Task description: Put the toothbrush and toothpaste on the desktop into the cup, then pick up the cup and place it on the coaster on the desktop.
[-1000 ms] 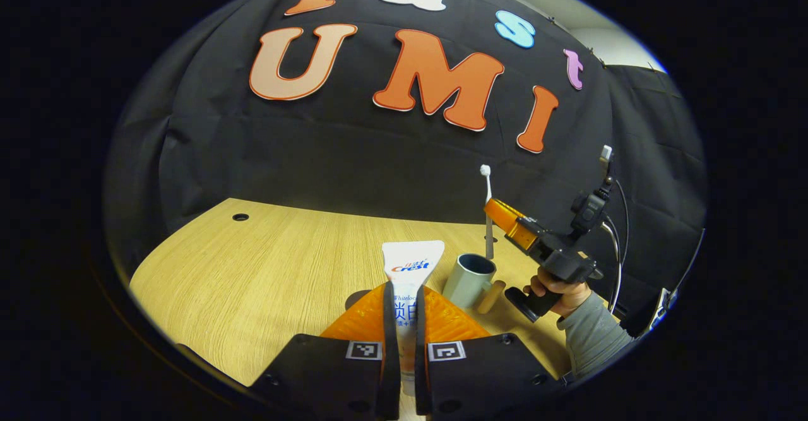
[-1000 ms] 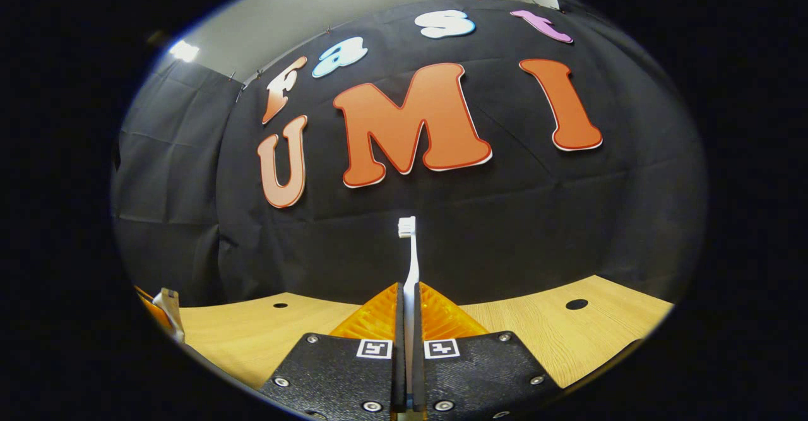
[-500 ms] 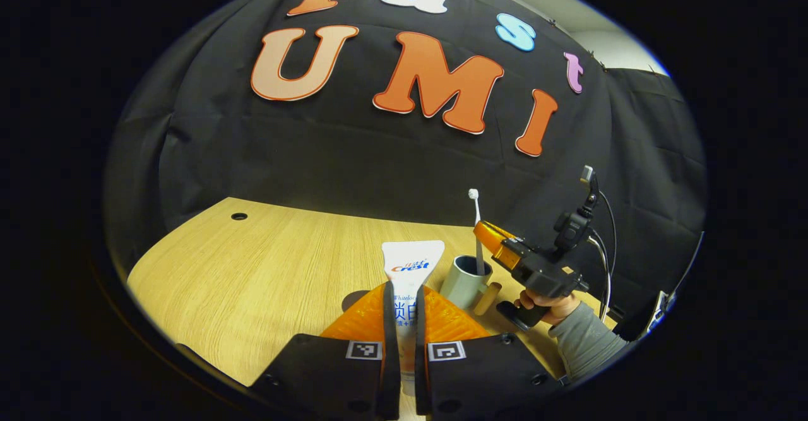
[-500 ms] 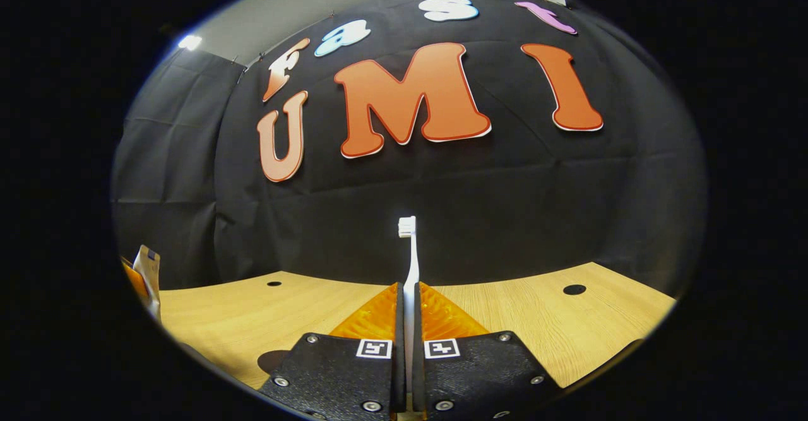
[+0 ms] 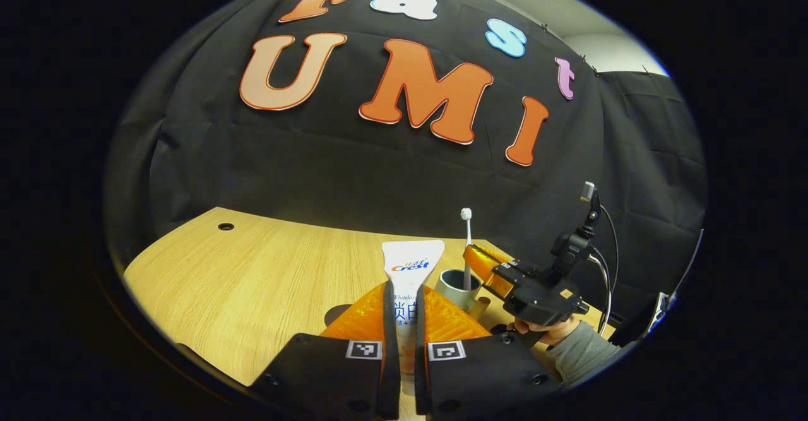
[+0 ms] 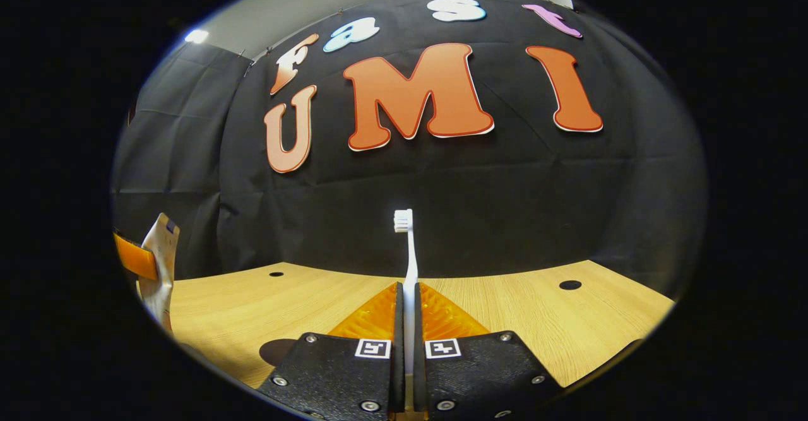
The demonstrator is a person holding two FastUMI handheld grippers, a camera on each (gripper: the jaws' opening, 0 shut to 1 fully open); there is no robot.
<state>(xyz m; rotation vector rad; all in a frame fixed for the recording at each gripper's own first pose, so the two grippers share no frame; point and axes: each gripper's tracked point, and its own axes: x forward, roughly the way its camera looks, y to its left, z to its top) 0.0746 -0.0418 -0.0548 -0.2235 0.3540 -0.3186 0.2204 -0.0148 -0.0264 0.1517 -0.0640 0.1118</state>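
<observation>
My left gripper (image 5: 404,290) is shut on a white toothpaste tube (image 5: 411,262), which stands upright between its fingers above the desk. Just right of it stands a grey-blue cup (image 5: 456,284) with a wooden handle (image 5: 483,304). A white toothbrush (image 5: 466,244) stands upright with its lower end inside the cup's mouth, bristles on top. The right gripper (image 5: 475,258), held by a hand (image 5: 548,334), grips that brush. In the right gripper view my right gripper (image 6: 408,290) is shut on the toothbrush (image 6: 410,257). A dark round coaster (image 6: 276,351) lies on the desk at lower left.
The wooden desktop (image 5: 252,282) stretches out to the left, with a cable hole (image 5: 225,226) at its far corner. Another cable hole (image 6: 569,285) is at the right in the right gripper view. The left gripper with the tube (image 6: 158,269) shows at that view's left edge.
The right gripper has come down and toward the cup, lowering the toothbrush until its lower end entered the cup. My left gripper has kept the toothpaste nearly still.
</observation>
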